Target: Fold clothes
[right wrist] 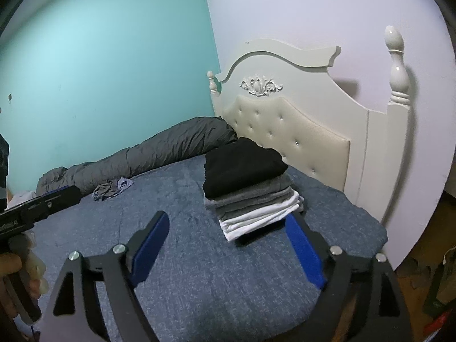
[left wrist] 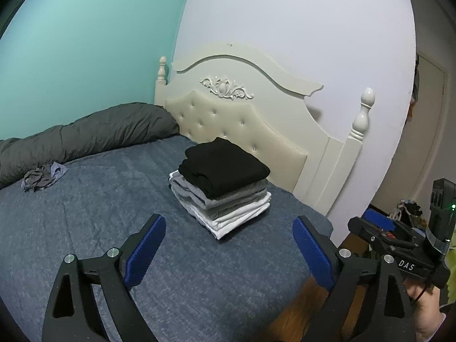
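A stack of folded clothes (left wrist: 222, 191) sits on the blue bed near the headboard, white pieces at the bottom, grey in the middle, a black garment (left wrist: 225, 165) on top. The same stack (right wrist: 253, 199) shows in the right wrist view. My left gripper (left wrist: 229, 229) stands open just short of the stack, nothing between its blue pads. My right gripper (right wrist: 228, 228) is open too, its right pad close beside the stack's lower corner. A crumpled grey and blue garment (left wrist: 44, 176) lies loose at the far left of the bed, and the crumpled garment (right wrist: 112, 189) appears in the right view as well.
A rolled dark grey duvet (left wrist: 85, 136) runs along the teal wall. The cream tufted headboard (left wrist: 242, 131) stands behind the stack. The bed's corner edge (left wrist: 322, 219) drops to a wooden floor at right. The other gripper, held by a hand, shows at each view's side.
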### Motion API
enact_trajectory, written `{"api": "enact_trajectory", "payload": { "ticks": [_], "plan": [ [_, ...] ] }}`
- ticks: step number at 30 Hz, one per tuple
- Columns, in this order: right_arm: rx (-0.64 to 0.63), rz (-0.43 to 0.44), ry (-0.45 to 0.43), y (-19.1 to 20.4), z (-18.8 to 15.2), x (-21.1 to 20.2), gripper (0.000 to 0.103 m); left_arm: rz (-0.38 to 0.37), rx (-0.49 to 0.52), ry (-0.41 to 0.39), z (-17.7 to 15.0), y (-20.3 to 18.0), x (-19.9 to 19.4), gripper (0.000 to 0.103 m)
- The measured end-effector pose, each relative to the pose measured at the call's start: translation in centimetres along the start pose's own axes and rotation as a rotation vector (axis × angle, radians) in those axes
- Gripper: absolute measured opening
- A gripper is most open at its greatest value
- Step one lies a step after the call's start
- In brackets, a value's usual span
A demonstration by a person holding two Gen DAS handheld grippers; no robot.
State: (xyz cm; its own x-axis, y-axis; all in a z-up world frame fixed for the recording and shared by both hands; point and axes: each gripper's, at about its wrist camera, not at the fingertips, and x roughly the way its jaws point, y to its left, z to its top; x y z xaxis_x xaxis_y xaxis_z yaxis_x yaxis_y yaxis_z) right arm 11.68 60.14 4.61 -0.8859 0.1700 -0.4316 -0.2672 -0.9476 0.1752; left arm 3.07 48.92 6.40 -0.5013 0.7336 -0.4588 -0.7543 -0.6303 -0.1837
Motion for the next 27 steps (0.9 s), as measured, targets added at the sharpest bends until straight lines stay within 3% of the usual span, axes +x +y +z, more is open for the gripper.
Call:
{"api": "enact_trajectory", "payload": {
  "ticks": [4, 8, 19, 27],
  "plan": [
    [0.001, 0.0, 0.007, 0.4, -0.9, -0.5, 0.089, 0.006, 0.012, -0.003, -0.8, -0.1, -0.4, 0.101],
    [-0.002, -0.006, 0.002, 0.9, -1.7, -0.9, 0.099, 0.009, 0.023, -0.004, -1.5, -0.1, -1.0, 0.103],
    [-0.002, -0.008, 0.017, 1.9, -3.6, -1.6, 0.101, 0.001, 0.026, 0.008, -3.4, -0.5, -1.7, 0.103],
    [0.003, -0.002, 0.028, 2.2, -4.4, -1.8, 0.102, 0.041, 0.011, 0.0, -4.7, 0.0, -2.3, 0.103]
  ]
}}
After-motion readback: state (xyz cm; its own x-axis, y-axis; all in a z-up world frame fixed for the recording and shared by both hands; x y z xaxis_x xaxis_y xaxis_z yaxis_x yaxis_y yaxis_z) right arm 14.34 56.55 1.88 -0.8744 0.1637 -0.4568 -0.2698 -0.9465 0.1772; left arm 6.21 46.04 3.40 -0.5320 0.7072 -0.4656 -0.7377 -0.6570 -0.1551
